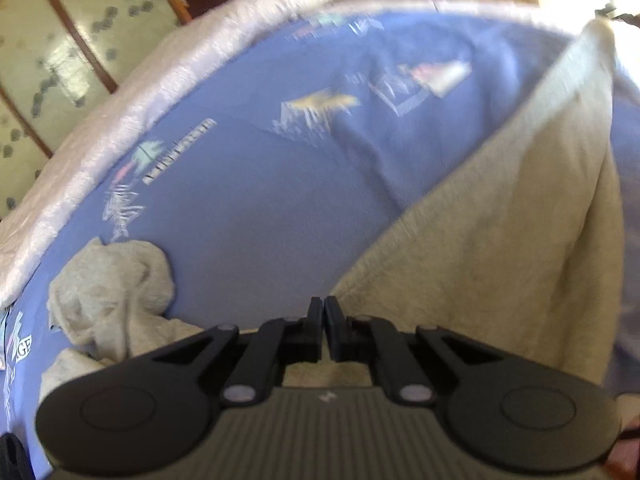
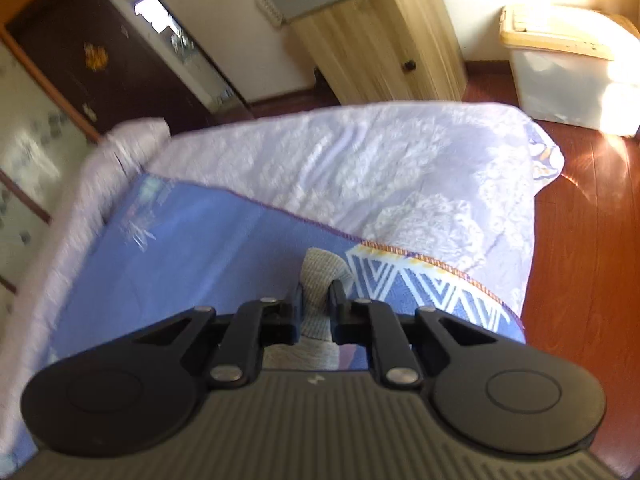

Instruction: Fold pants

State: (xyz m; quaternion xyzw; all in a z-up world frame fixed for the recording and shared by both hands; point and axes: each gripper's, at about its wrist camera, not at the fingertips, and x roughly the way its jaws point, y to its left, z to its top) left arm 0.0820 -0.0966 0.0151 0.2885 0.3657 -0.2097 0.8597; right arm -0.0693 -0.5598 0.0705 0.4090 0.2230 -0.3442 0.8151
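Beige soft knit cotton pants (image 1: 500,216): lifted above blue printed bedspread (image 1: 260,200); left gripper (image 1: 323,320) clenched on an edge; right gripper (image 2: 316,308) grasping bunched fabric; likely light, limp, non-slip; best held at waistband corners.

Left wrist cam: sits just behind the left tool (image 1: 324,312), looks forward along its fingers, rolled hard so the bed runs diagonally. Close over the blue sheet (image 1: 248,208); beige pants (image 1: 500,240) fill the right side very near the lens, grey cloth heap (image 1: 116,280) lower left. Patterned closet doors (image 1: 52,68) beyond, upper left.

Right wrist cam: behind the right tool (image 2: 316,300), higher above the bed, tilted down toward the bed's foot corner. White quilt (image 2: 400,176) mid-frame, wood floor (image 2: 580,260) right, wooden cabinet (image 2: 380,48) on the far wall.

Overlap: blue sheet, white quilt edge, closet doors at left. Both frames motion-blurred.
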